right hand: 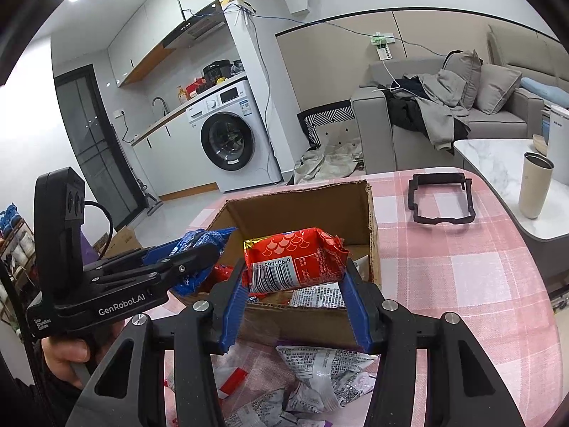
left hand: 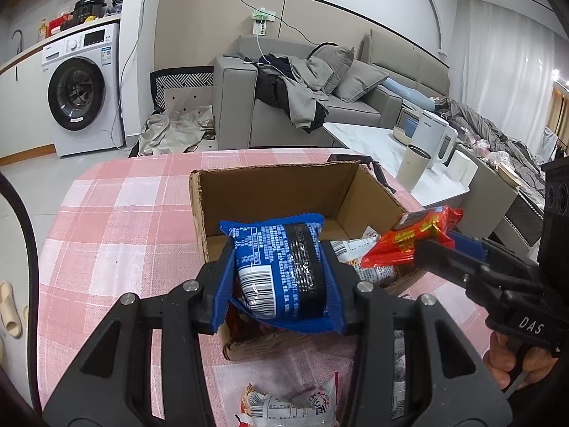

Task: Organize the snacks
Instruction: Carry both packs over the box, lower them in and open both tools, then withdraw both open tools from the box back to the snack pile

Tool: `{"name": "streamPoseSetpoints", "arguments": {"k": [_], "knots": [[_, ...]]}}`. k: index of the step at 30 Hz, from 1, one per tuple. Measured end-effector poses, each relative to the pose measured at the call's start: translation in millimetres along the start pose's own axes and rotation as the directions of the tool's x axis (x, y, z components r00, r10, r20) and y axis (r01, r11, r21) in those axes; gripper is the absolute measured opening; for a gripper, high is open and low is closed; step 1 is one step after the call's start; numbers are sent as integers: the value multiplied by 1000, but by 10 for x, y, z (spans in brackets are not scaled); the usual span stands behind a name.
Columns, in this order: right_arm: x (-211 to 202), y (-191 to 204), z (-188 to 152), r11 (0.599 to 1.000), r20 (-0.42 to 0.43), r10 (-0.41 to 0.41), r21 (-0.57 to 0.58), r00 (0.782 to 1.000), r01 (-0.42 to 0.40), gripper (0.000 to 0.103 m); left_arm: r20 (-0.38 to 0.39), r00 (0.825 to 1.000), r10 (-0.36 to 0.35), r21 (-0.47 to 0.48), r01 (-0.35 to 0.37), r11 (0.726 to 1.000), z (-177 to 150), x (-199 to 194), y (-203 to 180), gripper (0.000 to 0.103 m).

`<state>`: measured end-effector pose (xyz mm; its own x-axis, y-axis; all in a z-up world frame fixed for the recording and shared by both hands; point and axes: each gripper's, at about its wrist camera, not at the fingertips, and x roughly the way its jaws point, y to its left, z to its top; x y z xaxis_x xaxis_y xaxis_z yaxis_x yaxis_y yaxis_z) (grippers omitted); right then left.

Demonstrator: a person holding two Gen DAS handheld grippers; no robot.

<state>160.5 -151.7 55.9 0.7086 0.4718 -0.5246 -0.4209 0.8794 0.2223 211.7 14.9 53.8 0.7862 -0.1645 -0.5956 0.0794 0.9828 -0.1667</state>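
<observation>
An open cardboard box (left hand: 270, 192) (right hand: 306, 206) stands on the pink checked tablecloth, with a few snack packets lying inside. My left gripper (left hand: 281, 267) is shut on a blue snack packet (left hand: 281, 267) (right hand: 199, 245), held over the box's near wall. From the right my right gripper (right hand: 295, 270) (left hand: 437, 245) reaches in, shut on a red snack packet (right hand: 295, 263) (left hand: 412, 238) above the box's near right corner. More loose packets (right hand: 320, 373) (left hand: 288, 405) lie on the cloth in front of the box.
A black plastic frame (right hand: 441, 199) lies on the cloth behind the box at right. A marble coffee table (left hand: 370, 142) holds a beige tumbler (right hand: 535, 185) and a white kettle (left hand: 434, 135). Grey sofa (left hand: 306, 106) and washing machine (left hand: 81, 89) stand beyond.
</observation>
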Motion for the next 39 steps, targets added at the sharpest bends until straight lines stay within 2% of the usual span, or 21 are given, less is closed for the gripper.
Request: {"name": "streamPoseSetpoints", "arguments": {"k": [17, 26, 30, 32, 33, 34, 35, 36, 37, 39], "knots": [[366, 13, 43, 1000, -37, 1, 1, 999, -1, 51, -29, 999, 26, 15, -26, 1000, 29, 316, -19, 41], [445, 82, 33, 997, -27, -58, -58, 998, 57, 51, -25, 998, 54, 14, -54, 998, 40, 434, -4, 41], [452, 92, 28, 997, -32, -52, -62, 998, 50, 51, -24, 998, 57, 31, -56, 998, 42, 385, -26, 43], [392, 108, 46, 997, -12, -33, -68, 999, 33, 56, -24, 998, 65, 53, -64, 997, 47, 321, -54, 50], [337, 121, 59, 997, 10, -27, -75, 1000, 27, 59, -21, 998, 63, 53, -62, 997, 51, 276, -52, 61], [295, 134, 66, 996, 23, -28, -81, 999, 30, 67, -8, 998, 64, 46, -64, 997, 50, 212, -42, 72], [242, 148, 74, 995, 36, -38, -87, 999, 41, 77, 10, 997, 70, 39, -71, 997, 46, 147, -32, 76], [187, 149, 78, 995, 48, -50, -90, 998, 54, 81, 33, 996, 80, 35, -81, 996, 34, 66, -23, 81], [132, 144, 84, 994, 50, -60, -88, 997, 65, 88, 45, 995, 83, 33, -85, 996, 24, 0, -19, 81], [35, 108, 87, 995, 28, -67, -71, 997, 69, 95, 54, 995, 78, 27, -79, 996, -11, -127, -4, 84]]}}
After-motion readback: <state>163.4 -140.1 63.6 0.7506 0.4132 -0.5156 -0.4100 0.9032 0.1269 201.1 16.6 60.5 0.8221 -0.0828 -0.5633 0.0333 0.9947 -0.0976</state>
